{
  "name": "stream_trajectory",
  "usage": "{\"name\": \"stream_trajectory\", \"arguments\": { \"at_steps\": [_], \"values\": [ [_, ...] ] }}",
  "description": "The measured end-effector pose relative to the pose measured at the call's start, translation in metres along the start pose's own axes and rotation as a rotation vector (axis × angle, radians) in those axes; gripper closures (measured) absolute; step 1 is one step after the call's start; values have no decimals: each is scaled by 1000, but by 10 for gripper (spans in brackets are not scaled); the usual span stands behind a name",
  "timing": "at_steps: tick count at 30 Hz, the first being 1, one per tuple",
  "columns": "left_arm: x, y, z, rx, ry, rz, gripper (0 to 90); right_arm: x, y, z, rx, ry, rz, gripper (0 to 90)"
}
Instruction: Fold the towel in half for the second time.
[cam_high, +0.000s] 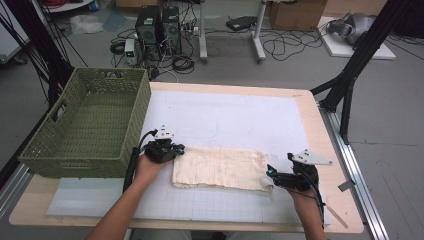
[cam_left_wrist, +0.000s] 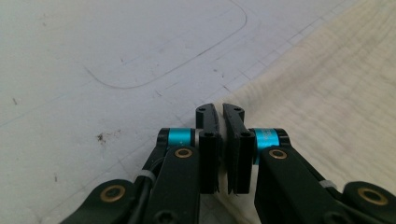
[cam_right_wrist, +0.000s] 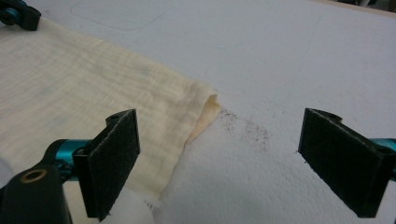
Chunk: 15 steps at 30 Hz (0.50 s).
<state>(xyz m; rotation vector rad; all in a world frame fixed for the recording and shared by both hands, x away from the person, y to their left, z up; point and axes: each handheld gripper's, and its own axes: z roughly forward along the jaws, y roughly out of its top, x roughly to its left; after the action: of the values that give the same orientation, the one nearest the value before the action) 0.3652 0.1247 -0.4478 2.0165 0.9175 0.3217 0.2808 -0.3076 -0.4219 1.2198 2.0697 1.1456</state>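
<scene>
— What sits farthest left?
— A green basket (cam_high: 87, 125) on the table (cam_high: 320, 130), empty.
— And the left gripper (cam_high: 165, 149)?
— At the cloth's (cam_high: 220, 167) left corner, jaws nearly pressed together; whether they pinch fabric is unclear.
— The right gripper (cam_high: 292, 177)?
— Jaws spread wide at the cloth's right edge, one over the fabric, one over the white mat (cam_high: 225, 117).

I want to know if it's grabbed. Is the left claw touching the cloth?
Touching. In the left gripper view the left claw sits nearly shut over the cloth edge.
</scene>
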Motion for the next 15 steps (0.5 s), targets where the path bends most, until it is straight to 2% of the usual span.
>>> {"name": "stream_trajectory", "arguments": {
  "at_steps": [4,8,10,12,15],
  "values": [
    [1,1,-3,-25,-8,-17,848,-5,11,26,92,16,-12,115],
    [1,1,-3,-34,-9,-38,847,-9,20,48,152,50,-1,118],
    [1,1,-3,-36,-8,-40,847,-10,23,55,164,76,-18,221],
    [1,1,-3,-40,-10,-44,847,-11,27,61,164,91,-49,282],
    [1,1,-2,-41,-13,-47,848,-13,29,68,187,106,-63,387]
  ]
}}
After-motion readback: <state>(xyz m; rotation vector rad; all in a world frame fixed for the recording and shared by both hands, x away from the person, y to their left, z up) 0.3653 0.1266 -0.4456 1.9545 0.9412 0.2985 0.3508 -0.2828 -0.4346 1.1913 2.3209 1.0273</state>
